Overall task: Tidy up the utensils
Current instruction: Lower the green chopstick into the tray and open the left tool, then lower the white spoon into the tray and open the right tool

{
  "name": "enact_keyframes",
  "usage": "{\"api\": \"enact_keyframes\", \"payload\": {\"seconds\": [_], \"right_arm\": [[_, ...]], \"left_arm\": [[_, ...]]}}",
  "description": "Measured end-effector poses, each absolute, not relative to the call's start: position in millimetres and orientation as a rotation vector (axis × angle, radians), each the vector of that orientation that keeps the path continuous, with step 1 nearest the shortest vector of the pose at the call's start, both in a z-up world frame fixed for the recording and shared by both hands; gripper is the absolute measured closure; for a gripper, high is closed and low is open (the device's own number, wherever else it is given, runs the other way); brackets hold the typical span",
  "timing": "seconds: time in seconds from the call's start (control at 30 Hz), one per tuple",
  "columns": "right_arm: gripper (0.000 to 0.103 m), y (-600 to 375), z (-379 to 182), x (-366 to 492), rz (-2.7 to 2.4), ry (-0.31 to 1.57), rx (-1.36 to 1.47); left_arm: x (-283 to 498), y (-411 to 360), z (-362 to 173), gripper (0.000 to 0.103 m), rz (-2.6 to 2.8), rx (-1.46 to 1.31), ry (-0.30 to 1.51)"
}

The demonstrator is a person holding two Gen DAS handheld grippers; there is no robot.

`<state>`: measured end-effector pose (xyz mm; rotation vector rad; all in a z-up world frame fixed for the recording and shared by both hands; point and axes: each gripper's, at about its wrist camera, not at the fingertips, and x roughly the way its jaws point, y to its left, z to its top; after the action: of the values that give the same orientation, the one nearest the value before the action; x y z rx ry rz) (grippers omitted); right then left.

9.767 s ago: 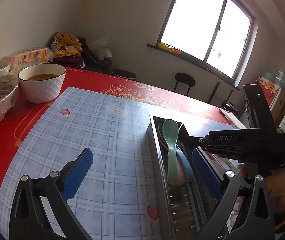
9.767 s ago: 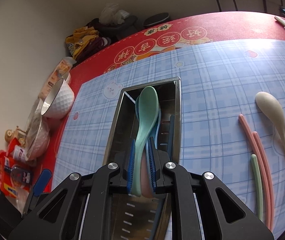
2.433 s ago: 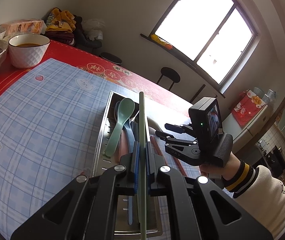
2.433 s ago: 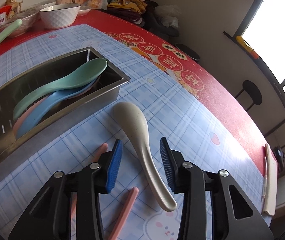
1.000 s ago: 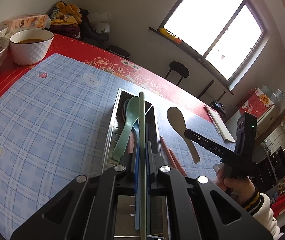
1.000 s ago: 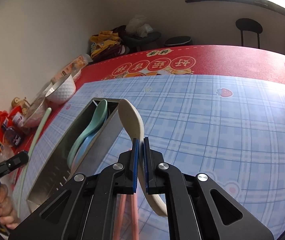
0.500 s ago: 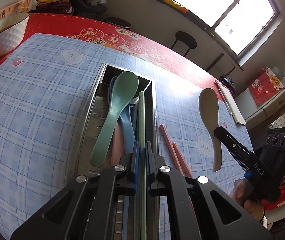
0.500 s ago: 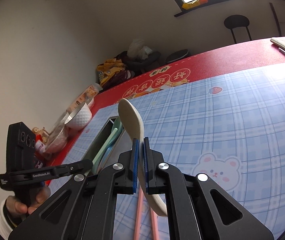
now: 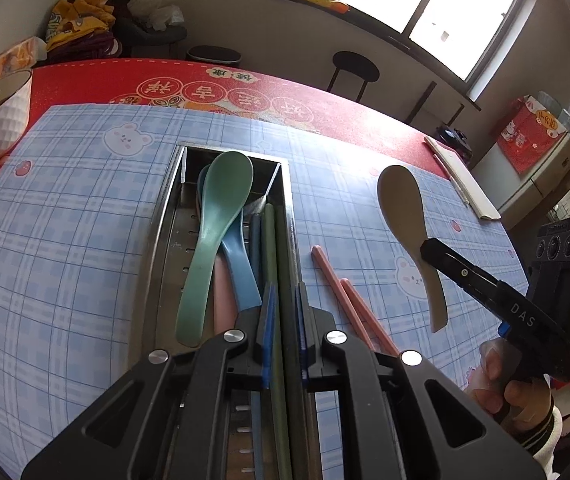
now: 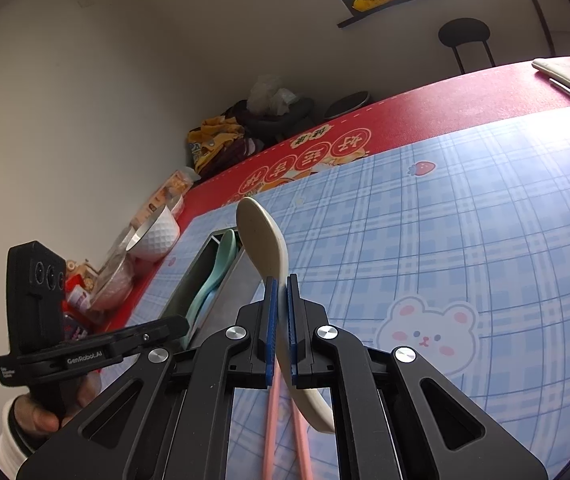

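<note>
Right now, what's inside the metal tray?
Metal tray holds a green spoon on top, a blue spoon and something pink mostly covered beneath, plus green chopsticks.

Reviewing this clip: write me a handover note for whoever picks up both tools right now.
Left tool: jaws have just been opening, with the green chopstick between them, lying in the tray.
Right tool: shut on the beige spoon, held off the mat.
Done: green spoon and blue spoon are in the tray.
Left: beige spoon into the tray, then the two pink chopsticks on the mat beside it.
</note>
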<state>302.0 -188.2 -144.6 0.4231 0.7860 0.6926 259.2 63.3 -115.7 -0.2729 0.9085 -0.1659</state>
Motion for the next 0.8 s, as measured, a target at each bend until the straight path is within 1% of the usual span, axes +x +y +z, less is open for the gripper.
{"api": "enact_keyframes", "payload": {"seconds": [0.23,0.3,0.33,0.4,0.43,0.47,0.5,0.63,0.8], "right_arm": [[0.098,-185.0,-146.7,302.1,0.677,0.800,0.430],[0.098,-184.2,-144.8,301.2,0.669,0.796,0.432],[0.098,-183.3,-143.4,300.8,0.662,0.794,0.435],[0.098,-181.1,-142.9,298.5,0.645,0.799,0.434],[0.098,-180.0,-143.9,297.0,0.634,0.808,0.434],[0.098,-178.7,-145.5,295.9,0.624,0.820,0.437],[0.098,-177.1,-147.1,295.4,0.614,0.833,0.441],[0.098,-171.7,-148.3,291.1,0.575,0.866,0.474],[0.098,-150.1,-133.7,286.2,0.548,0.878,0.459]], "left_arm": [[222.6,68.6,-98.6,0.063,-0.182,-0.093,0.761],[212.5,75.4,-95.9,0.050,-0.188,-0.059,0.711],[207.8,78.2,-95.3,0.046,-0.191,-0.038,0.689],[200.3,85.5,-95.5,0.030,-0.194,-0.001,0.651],[197.9,89.8,-95.5,0.025,-0.196,0.006,0.633],[195.4,94.2,-96.0,0.016,-0.198,0.005,0.615],[193.9,98.8,-97.0,0.011,-0.200,-0.001,0.600],[191.8,110.3,-103.9,0.006,-0.222,-0.034,0.582],[189.1,115.9,-108.9,0.006,-0.253,-0.059,0.580]]}}
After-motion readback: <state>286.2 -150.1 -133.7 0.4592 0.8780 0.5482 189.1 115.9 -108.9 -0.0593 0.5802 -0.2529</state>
